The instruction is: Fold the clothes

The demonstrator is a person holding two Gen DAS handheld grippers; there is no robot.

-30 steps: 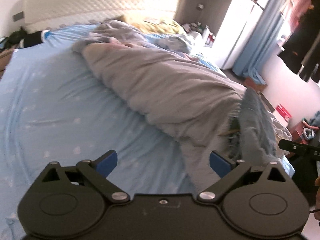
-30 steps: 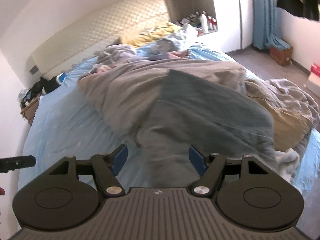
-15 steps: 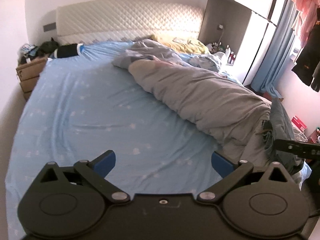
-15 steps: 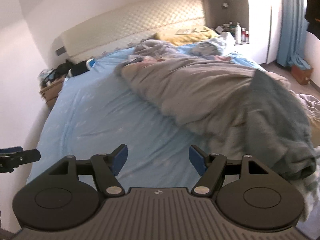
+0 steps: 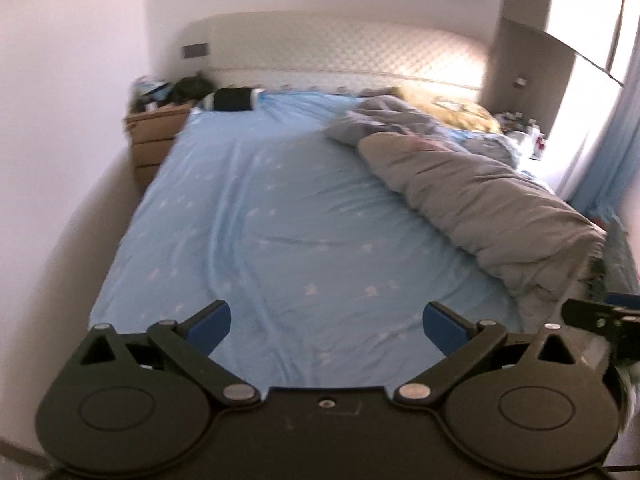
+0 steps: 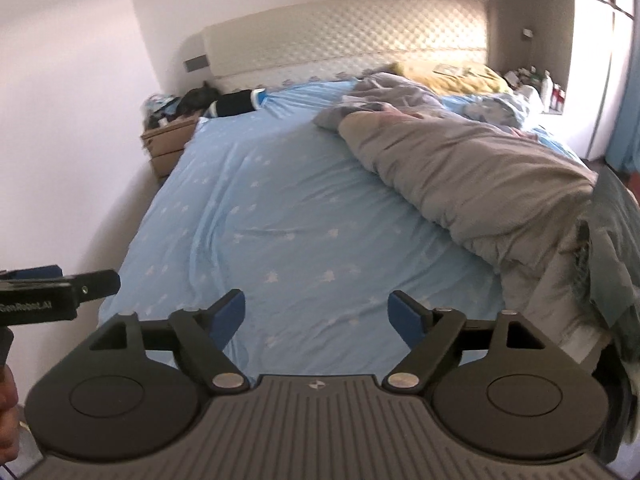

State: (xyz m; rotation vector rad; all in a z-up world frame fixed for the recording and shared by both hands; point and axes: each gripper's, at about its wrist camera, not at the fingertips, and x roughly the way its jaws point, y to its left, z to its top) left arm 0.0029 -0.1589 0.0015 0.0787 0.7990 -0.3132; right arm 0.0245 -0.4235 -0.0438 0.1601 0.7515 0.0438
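A dark grey garment (image 6: 612, 240) lies draped over the foot end of the grey duvet at the bed's right edge; in the left wrist view only a sliver of the garment (image 5: 620, 248) shows. My left gripper (image 5: 326, 322) hangs open above the bare blue sheet near the foot of the bed, with nothing between its blue pads. My right gripper (image 6: 316, 312) is also over the sheet, left of the garment; its jaws are opening and hold nothing. Each gripper's black body shows at the edge of the other's view.
A light blue star-print sheet (image 5: 280, 216) covers the bed. A bunched grey duvet (image 6: 472, 168) runs along its right side, with a yellow pillow (image 6: 448, 76) at the head. A wooden nightstand (image 5: 156, 136) stands at the far left, a curtain at the right.
Both views have swung left, away from the duvet and the grey garment, to the bare sheet. The garment that lay in front of the right gripper now sits at the right edge. The right jaws have widened.
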